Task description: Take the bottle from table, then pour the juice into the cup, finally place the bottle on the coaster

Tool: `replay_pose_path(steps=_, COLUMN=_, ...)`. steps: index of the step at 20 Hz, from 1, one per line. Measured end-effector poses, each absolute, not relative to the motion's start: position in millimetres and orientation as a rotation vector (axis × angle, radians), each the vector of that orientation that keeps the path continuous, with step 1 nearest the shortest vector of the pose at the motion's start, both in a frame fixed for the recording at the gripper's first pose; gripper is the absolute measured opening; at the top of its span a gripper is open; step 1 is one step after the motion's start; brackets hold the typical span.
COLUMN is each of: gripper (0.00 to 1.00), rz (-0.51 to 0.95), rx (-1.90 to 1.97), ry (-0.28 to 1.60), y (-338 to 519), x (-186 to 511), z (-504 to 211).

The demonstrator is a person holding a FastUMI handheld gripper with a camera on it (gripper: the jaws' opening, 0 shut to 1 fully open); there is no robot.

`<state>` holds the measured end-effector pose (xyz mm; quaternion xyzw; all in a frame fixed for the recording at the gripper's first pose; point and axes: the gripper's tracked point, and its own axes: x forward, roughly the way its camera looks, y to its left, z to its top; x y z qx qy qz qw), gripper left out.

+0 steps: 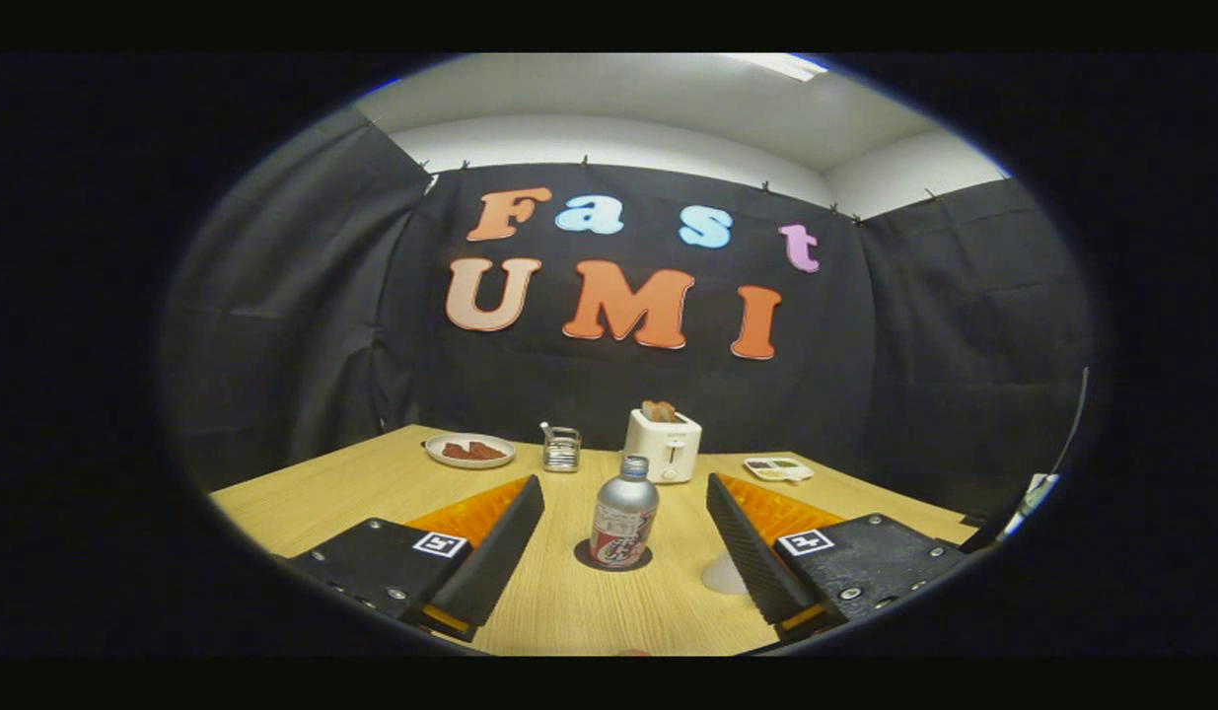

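A silver bottle (623,515) with a red-and-white label and a grey cap stands upright on a dark round coaster (585,558) on the wooden table (569,602). My gripper (624,483) is open. Its two fingers stand wide on either side of the bottle, and neither touches it. The bottle is between the fingertips, roughly level with them. A small clear glass cup (561,449) stands beyond the fingers, left of the toaster. A pale round patch (719,576) lies on the table by the right finger, partly hidden by it; I cannot tell what it is.
At the back of the table stand a white toaster (664,446) with bread in it, a plate (469,451) of brown food to the left and a small dish (778,469) to the right. Black cloth walls close in the booth behind the table.
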<state>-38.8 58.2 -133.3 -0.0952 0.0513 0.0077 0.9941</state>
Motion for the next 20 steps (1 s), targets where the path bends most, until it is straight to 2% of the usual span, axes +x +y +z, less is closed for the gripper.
replay_pose_path(steps=10, gripper=0.98, rz=0.108, rx=-0.196, ry=0.036, y=99.8, x=-122.5, z=-77.9)
replay_pose_path(steps=14, gripper=0.98, rz=0.165, rx=-0.124, ry=0.033, y=112.4, x=-139.9, z=-74.7)
replay_pose_path(steps=20, gripper=0.98, rz=0.154, rx=-0.07, ry=0.01, y=109.1, x=-150.4, z=-64.2)
